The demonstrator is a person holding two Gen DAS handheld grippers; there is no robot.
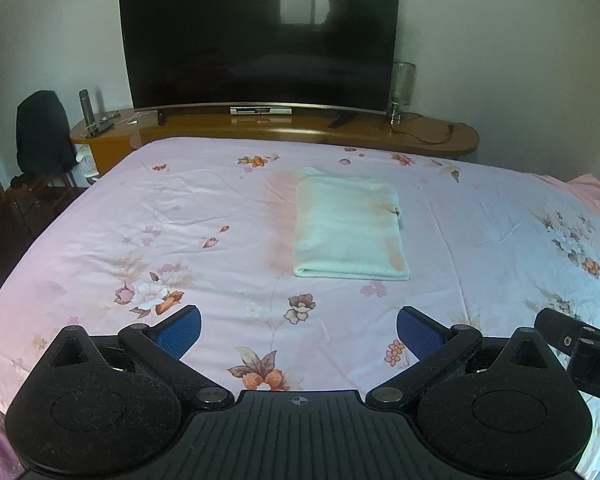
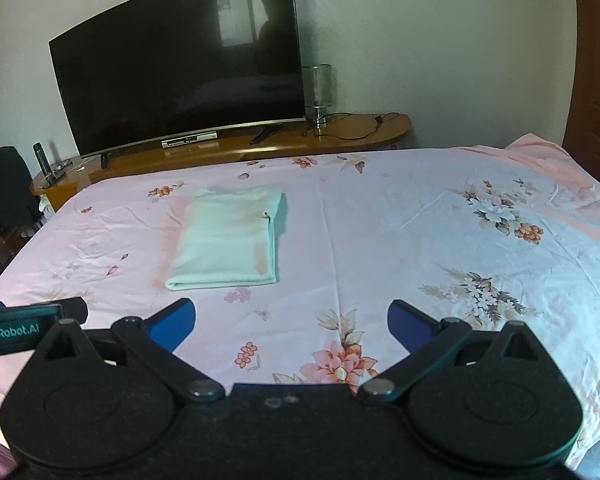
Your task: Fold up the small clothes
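A home bedroom: a bed [image 1: 204, 208] in floral pink sheets, a big television [image 1: 260, 36] at twelve o'clock on a low wooden cabinet [image 1: 300, 132]

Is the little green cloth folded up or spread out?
Folded. The cloth lies as a neat rectangle on the bed, with stacked layers showing at its near edge.

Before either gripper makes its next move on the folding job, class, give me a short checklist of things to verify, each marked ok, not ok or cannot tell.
1. Left gripper open, holding nothing: ok.
2. Right gripper open, holding nothing: ok.
3. Pale green garment lies folded flat on the bedsheet: ok.
4. Both grippers apart from the garment: ok.
5. Fold edges lined up neatly: cannot tell; a small dark bit pokes out on the right edge.
6. More clothes waiting to be folded: cannot tell; none in view.
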